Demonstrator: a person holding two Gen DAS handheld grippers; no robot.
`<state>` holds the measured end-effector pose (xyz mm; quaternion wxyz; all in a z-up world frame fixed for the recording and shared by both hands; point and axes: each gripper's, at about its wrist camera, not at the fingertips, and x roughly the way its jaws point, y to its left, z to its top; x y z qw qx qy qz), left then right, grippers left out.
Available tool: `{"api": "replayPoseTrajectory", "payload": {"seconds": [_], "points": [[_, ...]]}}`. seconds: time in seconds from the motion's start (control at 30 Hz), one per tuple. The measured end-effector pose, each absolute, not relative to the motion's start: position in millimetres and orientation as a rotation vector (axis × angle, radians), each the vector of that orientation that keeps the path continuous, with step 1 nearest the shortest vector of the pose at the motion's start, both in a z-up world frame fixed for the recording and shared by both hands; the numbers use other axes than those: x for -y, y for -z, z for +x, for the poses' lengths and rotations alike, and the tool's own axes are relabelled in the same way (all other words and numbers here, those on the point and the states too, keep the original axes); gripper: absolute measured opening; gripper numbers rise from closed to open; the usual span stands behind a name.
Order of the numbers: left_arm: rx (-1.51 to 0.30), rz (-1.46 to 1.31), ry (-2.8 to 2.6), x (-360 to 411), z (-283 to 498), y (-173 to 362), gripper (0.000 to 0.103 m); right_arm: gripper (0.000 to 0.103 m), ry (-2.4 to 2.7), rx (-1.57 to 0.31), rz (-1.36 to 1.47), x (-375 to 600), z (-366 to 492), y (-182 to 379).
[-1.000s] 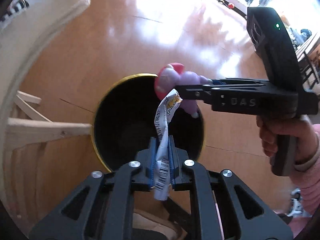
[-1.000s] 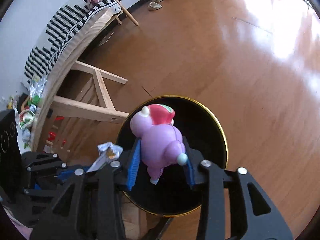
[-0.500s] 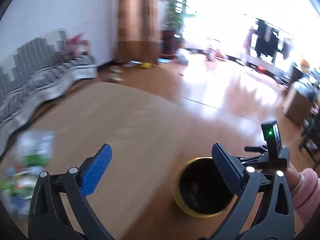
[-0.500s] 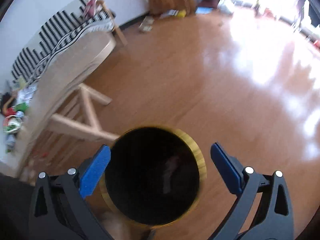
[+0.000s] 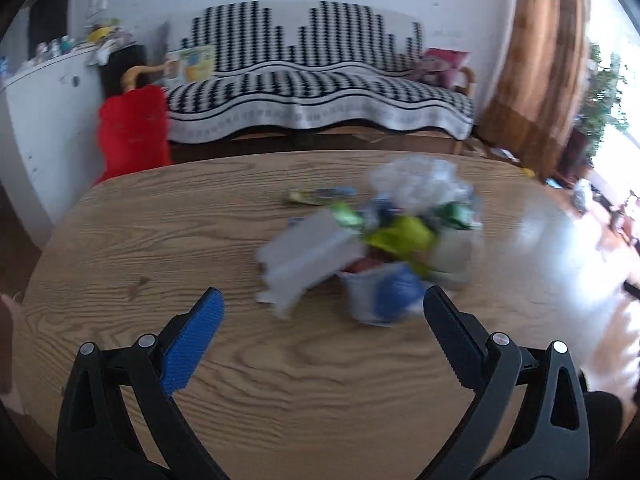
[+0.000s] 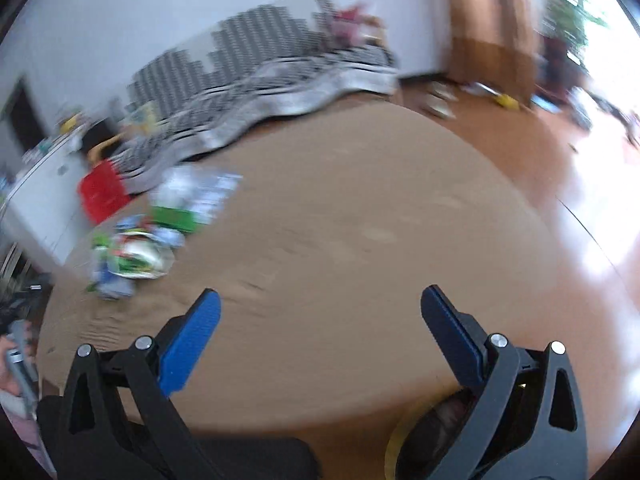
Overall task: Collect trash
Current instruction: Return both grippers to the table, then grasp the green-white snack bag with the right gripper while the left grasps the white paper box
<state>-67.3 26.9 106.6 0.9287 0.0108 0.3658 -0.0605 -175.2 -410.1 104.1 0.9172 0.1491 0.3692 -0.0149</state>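
**Both grippers empty, facing the pile**

Between the left gripper's (image 5: 322, 304) blue pads, spread wide with nothing in them, lies bare wood grain, and just beyond the fingertips sits the trash pile (image 5: 376, 240) on the round wooden table (image 5: 160, 240). The pile is blurred, but a pale flat wrapper (image 5: 304, 256) juts out on its near left side, a white-and-blue cup-like piece (image 5: 380, 294) sits nearest the right finger, and yellow-green scraps and crumpled clear plastic lie behind. A thin strip (image 5: 316, 196) lies apart, farther back.

The right gripper (image 6: 320, 312) is likewise released and empty, over a bare stretch of table. From its view the pile (image 6: 136, 248) is well off to the left, so this arm has farther to travel. The gold rim of the bin (image 6: 394, 440) peeks out below the table edge, under its right finger.

The step in hand looks like reaching for the next piece. To do it well, I would pick one item at the pile's edge, not the heap: the pale wrapper offers a free edge. Bring the left fingers down either side of it, low to the wood, and close only once the motion settles, since thin film slips and drags its neighbours. The right side should take something from the opposite flank so the two tools do not cross.
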Motion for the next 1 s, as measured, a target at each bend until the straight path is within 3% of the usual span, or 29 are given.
{"api": "replayPoseTrajectory", "payload": {"seconds": [0.17,0.5,0.6,0.73,0.77,0.8,0.83,0.87,0.9,1.0], "points": [[-0.767,0.03,0.051,-53,-32,-76,0.097,0.097,-0.105,-0.773,0.225,315,-95,-123],[-0.777,0.199,0.159,-40,20,-43,0.097,0.094,-0.249,-0.873,0.206,209,-20,-88],[-0.777,0.229,0.201,-36,34,-36,0.097,0.086,-0.256,-0.902,0.21,196,-5,-78],[-0.786,0.257,0.251,-33,53,-25,0.097,0.065,-0.239,-0.917,0.187,188,8,-65],[-0.792,0.253,0.269,-33,56,-23,0.09,0.053,-0.24,-0.931,0.177,186,12,-61],[-0.819,0.24,0.3,-32,60,-22,0.081,0.047,-0.248,-0.955,0.171,184,14,-56],[-0.844,0.218,0.325,-33,62,-20,0.066,0.046,-0.252,-0.953,0.17,184,14,-54],[-0.854,0.194,0.331,-34,63,-20,0.064,0.035,-0.26,-0.945,0.161,184,13,-55],[-0.853,0.173,0.331,-36,62,-22,0.061,0.032,-0.269,-0.935,0.154,184,12,-56],[-0.828,0.159,0.322,-36,54,-34,0.038,0.027,-0.279,-0.915,0.133,187,7,-58]]}}
